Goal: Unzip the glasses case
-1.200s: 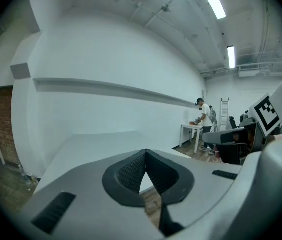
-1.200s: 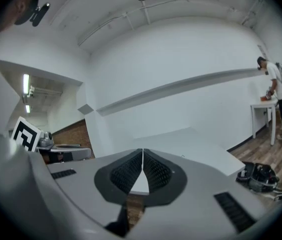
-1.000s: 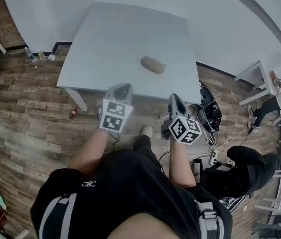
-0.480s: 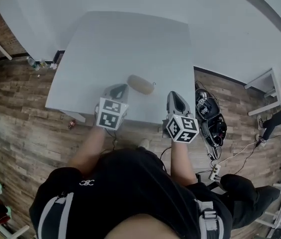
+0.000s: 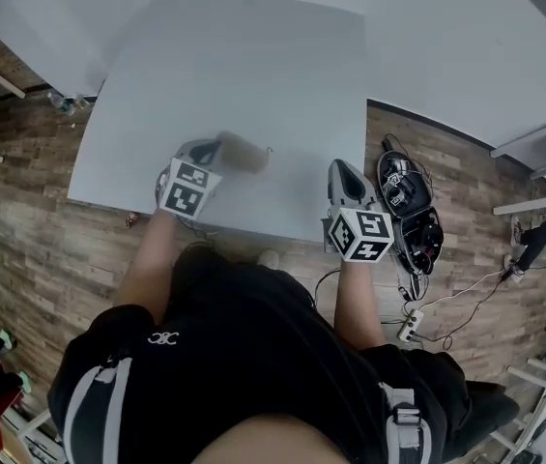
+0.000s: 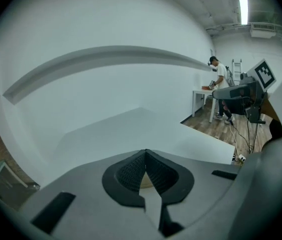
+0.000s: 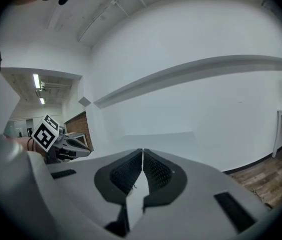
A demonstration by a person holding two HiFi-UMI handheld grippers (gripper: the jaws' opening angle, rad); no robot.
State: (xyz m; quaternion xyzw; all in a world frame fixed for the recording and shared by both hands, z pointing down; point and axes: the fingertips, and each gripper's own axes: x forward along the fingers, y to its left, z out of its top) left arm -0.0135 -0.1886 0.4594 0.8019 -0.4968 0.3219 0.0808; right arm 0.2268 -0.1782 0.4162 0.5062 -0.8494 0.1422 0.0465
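The glasses case [image 5: 246, 153], a brownish oval pouch, lies on the pale desk [image 5: 253, 56], near the front edge where the person stands and towards its left side. The left hand-held gripper [image 5: 213, 151] reaches in over the desk edge with its tip right at the case's left end; from the head view I cannot tell whether it touches. In the left gripper view its jaws are closed, tips meeting with nothing pinched between them, and a beige sliver of the case [image 6: 144, 182] shows through the gap lower down. The right hand-held gripper [image 5: 338, 167] hangs over the desk's front right corner, well apart from the case. Its jaws are also pressed together and empty, with only bare desk showing beyond them in the right gripper view. Each gripper appears off to the side in the other's view. Beside the desk, cables and a power strip [image 5: 409, 325] lie on the wooden floor [image 5: 50, 230].
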